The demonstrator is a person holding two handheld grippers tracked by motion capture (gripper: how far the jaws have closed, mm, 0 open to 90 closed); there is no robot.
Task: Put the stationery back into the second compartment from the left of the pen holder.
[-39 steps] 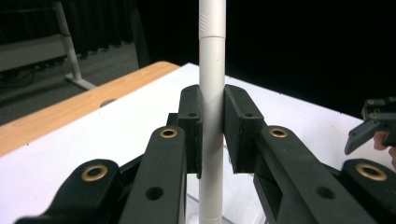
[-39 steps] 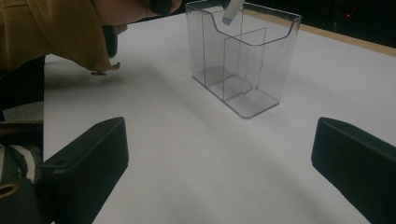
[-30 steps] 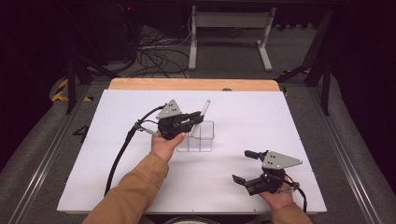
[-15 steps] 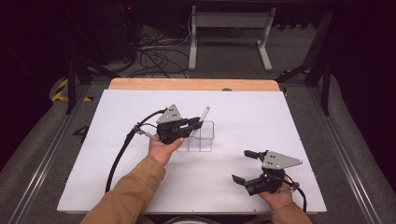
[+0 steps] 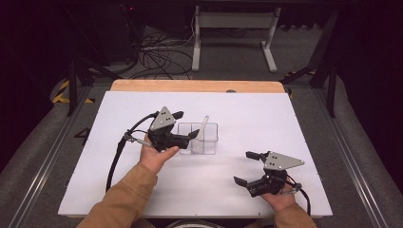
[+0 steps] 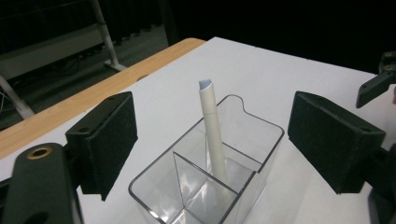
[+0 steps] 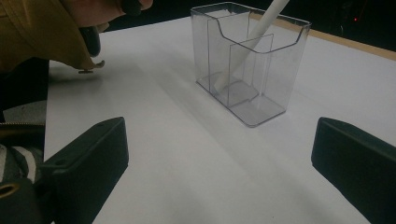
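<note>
Now the left claw [image 5: 185, 125] is seen with its jaws wide apart, having just been opened; nothing is clamped, and the white stick [image 6: 212, 135] stands free between them. This stick is leaned inside the clear divided box [image 5: 210, 142], near the middle of the tabletop [image 5: 294, 118]. Toward the near right corner, the right claw [image 5: 247, 167] is also held apart and empty.

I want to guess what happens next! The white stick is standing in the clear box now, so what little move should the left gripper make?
Probably draw the left gripper back, away from the clear plastic divided box. Its jaws have just been opening and no longer press on the white tube-shaped stick, which leans inside a compartment on its own. Backing away keeps the jaws from knocking it.
</note>
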